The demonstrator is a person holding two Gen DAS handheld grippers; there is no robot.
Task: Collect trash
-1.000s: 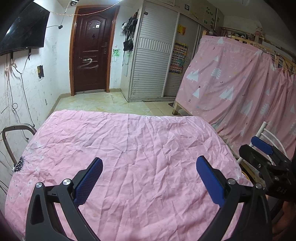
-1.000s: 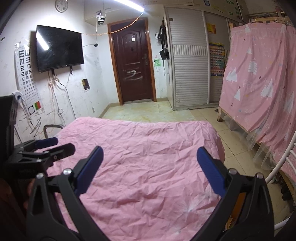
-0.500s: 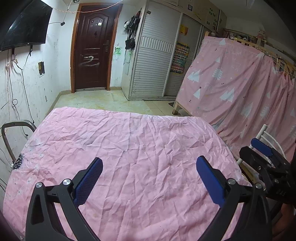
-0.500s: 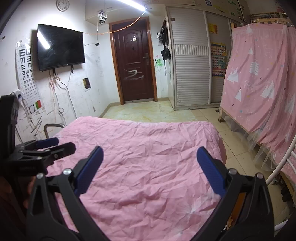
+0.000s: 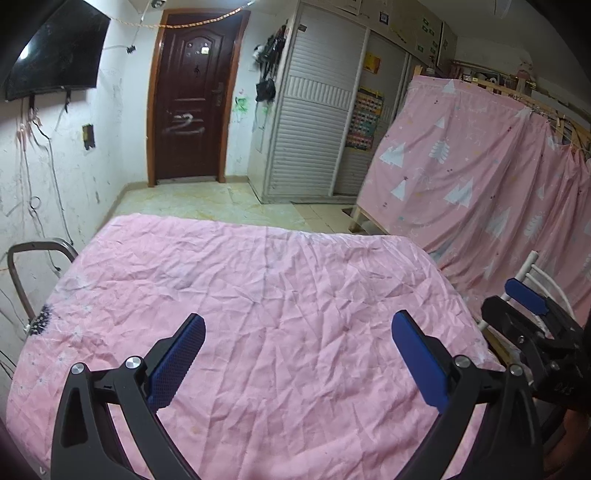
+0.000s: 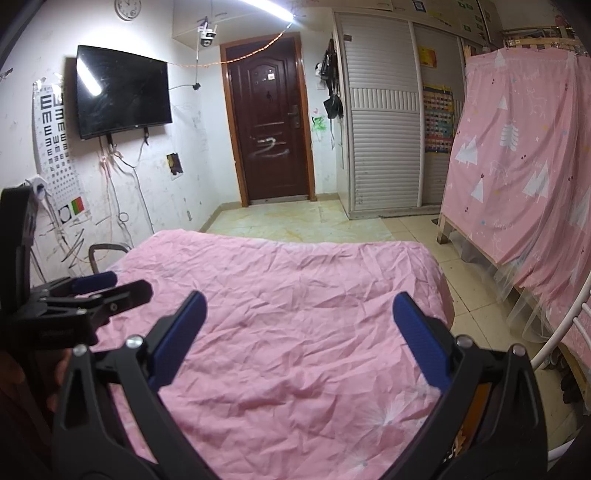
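- Left wrist view: the left gripper (image 5: 295,345) hangs over a big bed with a wrinkled pink sheet (image 5: 266,295).
- Its two blue pads (image 5: 175,363) are spread wide apart. Nothing is between them, only the pink sheet below.
- The right gripper (image 5: 524,301) shows at the right edge, just past the side of the bed. From here I cannot tell how far open it is.
- Behind the bed there is a tiled floor (image 5: 207,201), a dark brown door (image 5: 192,107) and a white wardrobe (image 5: 314,122).
- A pink curtain (image 5: 480,177) with white trees hangs on the right. A black TV (image 5: 55,51) is on the left wall.
- I cannot see any trash on the bed or the floor in this view.
- Right wrist view: the right gripper (image 6: 299,332) also hangs over the pink sheet (image 6: 295,295), with its blue pads (image 6: 421,343) wide apart and nothing held.
- The left gripper (image 6: 96,286) is at the left edge, beside the bed. A hand (image 6: 22,373) holds it low down. Its blue tip shows, but I cannot tell from here how open it is.
- The TV (image 6: 122,88) hangs on the left wall next to an eye chart (image 6: 55,140). A clock (image 6: 127,7) is up high.
- The door (image 6: 271,118) is straight ahead, the wardrobe (image 6: 384,129) is to its right, and the pink curtain (image 6: 524,147) is far right.
- No trash shows here either, so I cannot tell where it is.
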